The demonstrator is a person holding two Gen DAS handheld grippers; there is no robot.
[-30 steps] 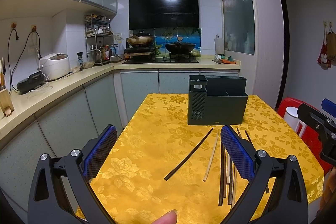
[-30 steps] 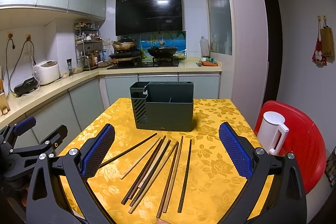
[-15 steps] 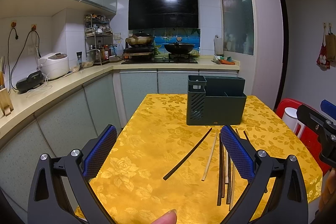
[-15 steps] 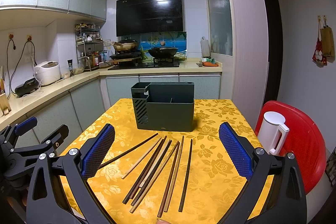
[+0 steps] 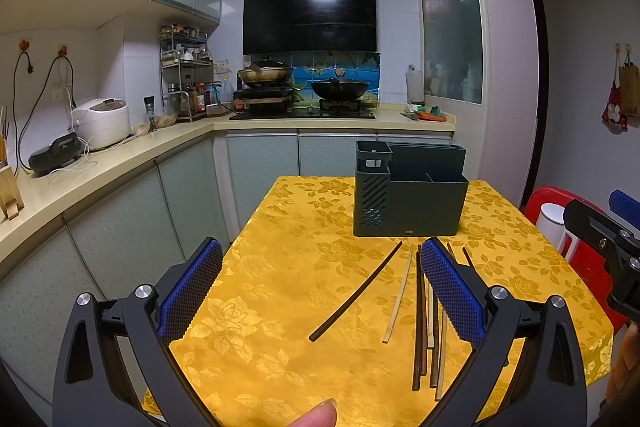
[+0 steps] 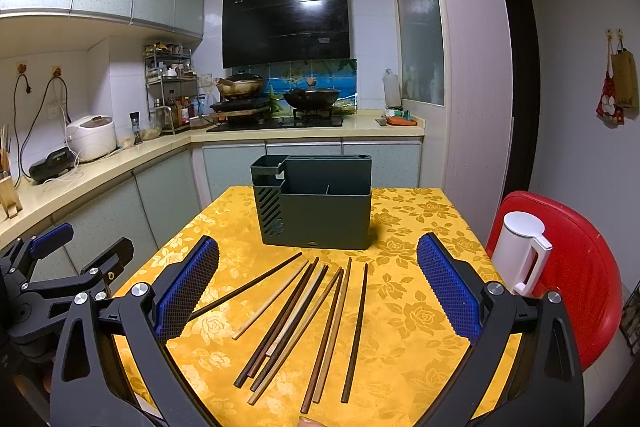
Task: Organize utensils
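Hovering with both spread wide and empty: left gripper [image 5: 320,285] and right gripper [image 6: 318,285]. Chopsticks [image 6: 308,323] lie loose mid-frame on the yellow tablecloth [image 6: 404,311], below the dark green organizer [image 6: 320,215].

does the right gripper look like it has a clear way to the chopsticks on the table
Probably yes. The right gripper is open and the chopsticks lie flat on the yellow tablecloth directly ahead between its fingers, with nothing over them. The green utensil holder stands beyond them, out of the path.

Both grippers — left gripper [image 5: 318,291], right gripper [image 6: 318,289] — agape
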